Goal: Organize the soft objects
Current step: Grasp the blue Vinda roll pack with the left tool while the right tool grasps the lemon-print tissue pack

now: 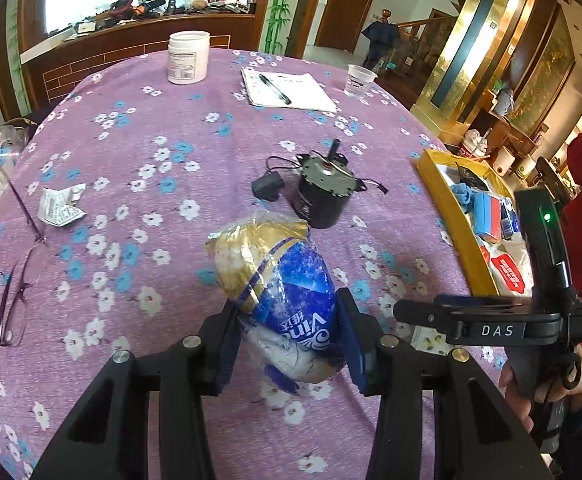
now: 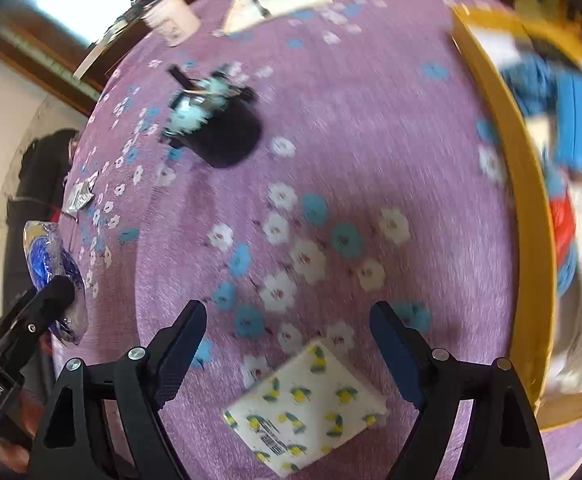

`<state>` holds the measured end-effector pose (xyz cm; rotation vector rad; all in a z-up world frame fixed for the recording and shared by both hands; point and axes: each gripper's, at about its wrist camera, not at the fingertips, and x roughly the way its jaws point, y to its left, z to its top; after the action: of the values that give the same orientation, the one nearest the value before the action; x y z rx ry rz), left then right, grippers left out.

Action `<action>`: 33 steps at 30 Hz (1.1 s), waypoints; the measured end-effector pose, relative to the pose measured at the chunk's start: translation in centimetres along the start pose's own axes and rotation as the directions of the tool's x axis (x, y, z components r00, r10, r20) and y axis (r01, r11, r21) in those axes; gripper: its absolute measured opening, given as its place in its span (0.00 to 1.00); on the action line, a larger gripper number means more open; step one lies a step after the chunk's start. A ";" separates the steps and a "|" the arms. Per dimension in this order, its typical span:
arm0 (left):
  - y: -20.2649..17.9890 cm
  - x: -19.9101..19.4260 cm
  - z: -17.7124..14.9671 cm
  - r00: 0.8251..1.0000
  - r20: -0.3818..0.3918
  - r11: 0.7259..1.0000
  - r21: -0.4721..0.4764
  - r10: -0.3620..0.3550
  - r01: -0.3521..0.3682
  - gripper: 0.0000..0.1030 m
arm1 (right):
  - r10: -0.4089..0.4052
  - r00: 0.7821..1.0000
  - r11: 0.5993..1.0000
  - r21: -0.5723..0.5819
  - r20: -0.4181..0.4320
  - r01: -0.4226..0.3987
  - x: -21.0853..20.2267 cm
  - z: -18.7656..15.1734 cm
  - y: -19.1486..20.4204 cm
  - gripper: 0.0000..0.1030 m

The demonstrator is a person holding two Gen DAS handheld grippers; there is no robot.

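Holding the tissue bag (image 1: pixel 287 300) in your left tool (image 1: pixel 287 344), you have it clenched between both pads, lifted clear of the surface (image 1: pixel 195 120) and hanging at about 6 o'clock in the left view. The yellow box (image 1: pixel 443 200) sits at 3 o'clock from there, already stocked with a blue sponge (image 1: pixel 485 212) and several packets, so the step in hand looks like carrying this bag across to join them.

Your right tool (image 2: pixel 287 344) stands released — jaws wide, nothing between the pads. It hovers over the lemon pack (image 2: pixel 307 404), which lies flat on the surface at 6 o'clock in the right view, just beside the box's near rim (image 2: pixel 531 240). The pack sits between the open jaws but is not gripped; I judge that it is your next pick.

The motor (image 1: pixel 321 192) at 12 o'clock and its small plug are hard items, as are the glasses (image 1: pixel 15 288) at 9 o'clock — leave them where they lie.

For the next move, swing the bag toward 3 o'clock, keep it high enough to clear the box wall, and let go only once it is over the contents. The bag is crinkly and half full, so it may sag or slip — keep the squeeze firm. With the right tool, come down straight, straddle the pack across its narrow side, then close.
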<state>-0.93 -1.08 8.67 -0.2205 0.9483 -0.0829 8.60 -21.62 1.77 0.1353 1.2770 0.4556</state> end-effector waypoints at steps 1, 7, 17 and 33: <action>0.1 -0.1 0.1 1.000 0.003 1.000 0.000 -0.001 0.001 0.42 | -0.005 1.000 1.000 0.005 0.015 0.005 -0.4 0.0 0.0 0.84; 0.7 -0.6 0.3 1.000 0.022 1.000 0.006 -0.007 0.007 0.42 | 0.012 1.000 0.990 0.143 0.024 -0.015 -1.9 -1.3 -3.5 0.84; 0.3 -0.2 0.4 0.999 0.010 0.999 0.024 -0.034 0.033 0.43 | -0.005 1.000 0.953 0.303 -0.030 0.014 -2.8 -4.3 -4.1 0.84; 0.6 -0.2 0.0 0.999 0.002 0.999 0.024 -0.037 0.037 0.43 | -0.141 0.987 0.990 0.020 -0.075 0.143 1.0 -2.2 0.6 0.58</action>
<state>-1.09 -0.50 8.71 -0.2164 0.9406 -0.1283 6.55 -20.97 0.40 0.0486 1.3550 0.3245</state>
